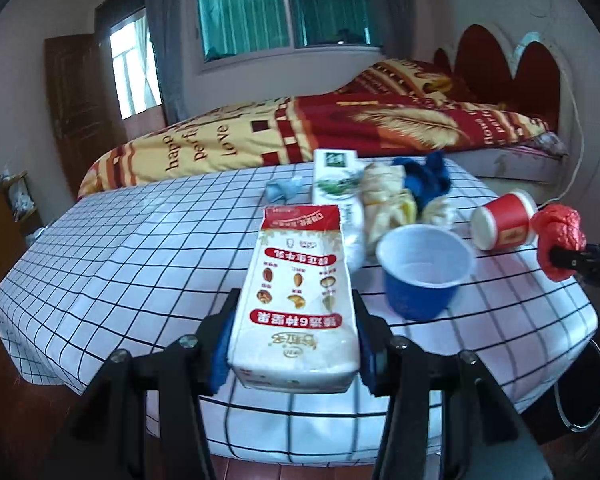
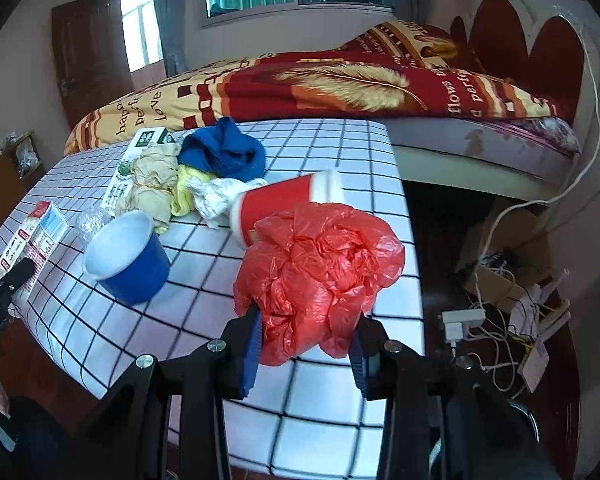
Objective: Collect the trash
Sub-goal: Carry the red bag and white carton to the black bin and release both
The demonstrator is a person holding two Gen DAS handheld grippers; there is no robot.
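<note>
My left gripper (image 1: 296, 348) is shut on a white and red drink carton (image 1: 296, 296), held above the checked tablecloth (image 1: 132, 264). My right gripper (image 2: 306, 340) is shut on a crumpled red plastic bag (image 2: 320, 268), lifted over the table's near right part. That red plastic bag (image 1: 558, 240) also shows at the right edge of the left wrist view. The carton (image 2: 28, 240) shows at the left edge of the right wrist view. On the table lie a blue cup (image 2: 128, 256), a tipped red paper cup (image 2: 284, 200), a second carton (image 1: 336, 184), crumpled paper (image 2: 152, 184) and a blue cloth (image 2: 224, 152).
A bed with a red and yellow cover (image 1: 300, 132) stands right behind the table. Right of the table, on the floor, lie a cardboard box, cables and a power strip (image 2: 464, 320). A dark round bin rim (image 1: 580, 392) shows under the table's right corner. A wooden door (image 1: 76, 92) stands far left.
</note>
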